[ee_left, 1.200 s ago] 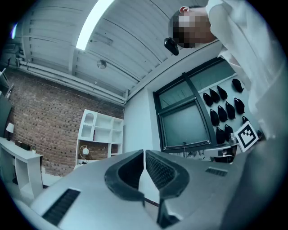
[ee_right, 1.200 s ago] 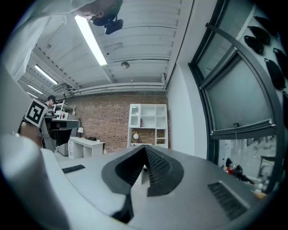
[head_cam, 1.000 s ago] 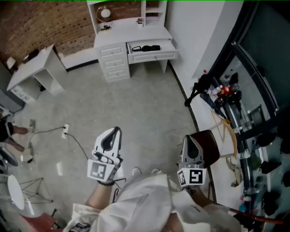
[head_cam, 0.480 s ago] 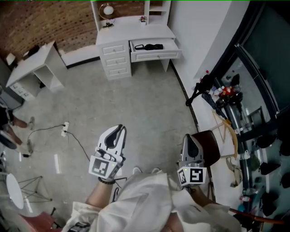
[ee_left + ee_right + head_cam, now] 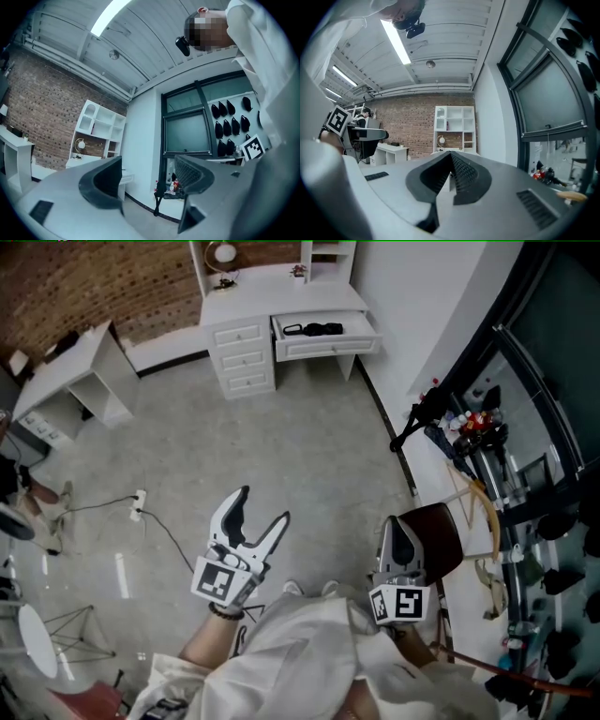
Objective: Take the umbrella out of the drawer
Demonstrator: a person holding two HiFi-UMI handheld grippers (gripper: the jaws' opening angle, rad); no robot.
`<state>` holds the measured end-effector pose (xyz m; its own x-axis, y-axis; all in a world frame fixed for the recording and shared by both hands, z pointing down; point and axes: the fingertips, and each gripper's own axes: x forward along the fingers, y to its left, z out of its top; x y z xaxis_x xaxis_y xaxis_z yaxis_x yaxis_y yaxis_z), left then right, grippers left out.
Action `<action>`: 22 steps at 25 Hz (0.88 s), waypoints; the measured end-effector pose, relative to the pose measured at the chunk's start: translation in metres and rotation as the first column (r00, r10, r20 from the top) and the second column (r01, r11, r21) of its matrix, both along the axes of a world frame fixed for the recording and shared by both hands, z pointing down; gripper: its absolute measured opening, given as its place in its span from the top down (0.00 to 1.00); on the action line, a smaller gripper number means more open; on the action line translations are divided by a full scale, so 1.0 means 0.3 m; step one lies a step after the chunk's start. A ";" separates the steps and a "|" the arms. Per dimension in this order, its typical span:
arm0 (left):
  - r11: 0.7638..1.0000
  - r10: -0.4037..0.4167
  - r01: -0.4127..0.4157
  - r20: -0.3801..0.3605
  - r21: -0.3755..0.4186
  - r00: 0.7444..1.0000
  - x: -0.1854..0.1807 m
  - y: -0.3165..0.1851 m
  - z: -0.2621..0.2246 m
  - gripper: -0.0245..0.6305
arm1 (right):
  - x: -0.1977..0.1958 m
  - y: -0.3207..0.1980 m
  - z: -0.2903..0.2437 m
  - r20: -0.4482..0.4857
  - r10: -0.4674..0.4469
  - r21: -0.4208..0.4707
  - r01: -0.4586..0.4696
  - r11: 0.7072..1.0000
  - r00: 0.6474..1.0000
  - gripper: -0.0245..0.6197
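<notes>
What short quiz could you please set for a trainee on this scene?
1. True or false: the drawer that holds the umbrella is shut.
2. Which gripper stands open? A) left B) right C) both
3. Short answer: does either gripper touch the umbrella?

Key
1. False. The drawer is pulled out, and the black umbrella lies in it.
2. A. The left gripper has just been opening its jaws, with nothing between them. The right gripper is shut and empty.
3. No. Both grippers are far from the drawer.
</notes>
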<state>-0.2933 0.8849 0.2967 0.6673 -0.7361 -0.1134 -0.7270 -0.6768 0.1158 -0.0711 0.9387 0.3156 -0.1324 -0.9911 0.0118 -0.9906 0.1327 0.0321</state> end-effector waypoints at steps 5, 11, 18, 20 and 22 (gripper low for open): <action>1.000 0.000 -0.001 -0.014 -0.027 1.000 -0.008 -0.029 0.020 0.38 | -0.015 -0.013 0.013 0.000 0.007 -0.008 -0.007 1.000 1.000 0.94; 0.999 0.006 -0.007 -0.010 -0.044 1.000 0.019 -0.095 0.038 0.37 | 0.018 -0.070 0.036 0.010 0.025 -0.019 -0.025 1.000 1.000 0.94; 0.999 0.003 -0.003 0.006 -0.044 1.000 0.065 -0.236 0.050 0.36 | 0.054 -0.211 0.044 0.031 0.019 -0.002 -0.019 1.000 0.999 0.94; 0.999 0.009 -0.008 0.014 -0.043 1.000 0.092 -0.291 0.053 0.36 | 0.074 -0.265 0.046 0.036 0.017 0.004 -0.017 1.000 0.999 0.94; 0.999 0.009 -0.008 0.016 -0.047 1.000 0.126 -0.359 0.061 0.36 | 0.107 -0.333 0.058 0.039 0.019 -0.002 -0.019 1.000 0.999 0.94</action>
<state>-0.2557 0.7773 0.3149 0.6750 -0.7347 -0.0683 -0.7232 -0.6771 0.1359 -0.0390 0.8389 0.3330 -0.1136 -0.9935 0.0084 -0.9935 0.1135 -0.0068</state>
